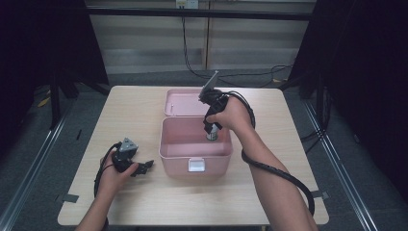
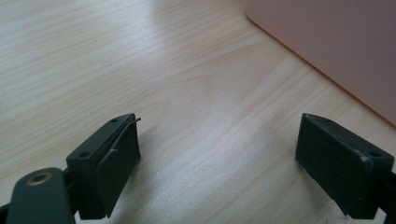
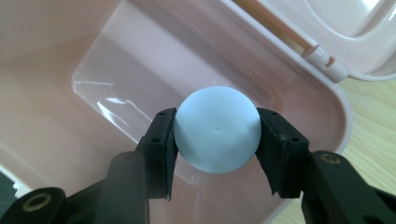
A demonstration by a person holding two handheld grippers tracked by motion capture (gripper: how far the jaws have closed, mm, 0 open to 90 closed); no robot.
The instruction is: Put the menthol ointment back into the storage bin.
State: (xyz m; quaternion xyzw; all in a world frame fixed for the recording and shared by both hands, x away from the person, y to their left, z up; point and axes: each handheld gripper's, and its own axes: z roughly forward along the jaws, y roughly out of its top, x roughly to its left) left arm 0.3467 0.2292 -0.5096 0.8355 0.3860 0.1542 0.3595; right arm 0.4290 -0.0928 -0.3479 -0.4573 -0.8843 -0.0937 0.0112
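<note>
Right gripper (image 3: 215, 140) pointing down into open pink plastic box (image 1: 168, 149), jaws about half open and clamped on pale blue round cap (image 3: 217, 135) of a small container held over the box floor. Box lid (image 1: 180, 103) flipped back. Left gripper (image 2: 219, 158) low over light wooden table (image 1: 134, 202), just beside box, jaws wide apart, holding nothing.

Left gripper (image 1: 144, 167) and right gripper (image 1: 211, 129): black jaws with screw holes and brass eyelets, grey three-cornered top plates, black trailing cables; forearms unsleeved.
</note>
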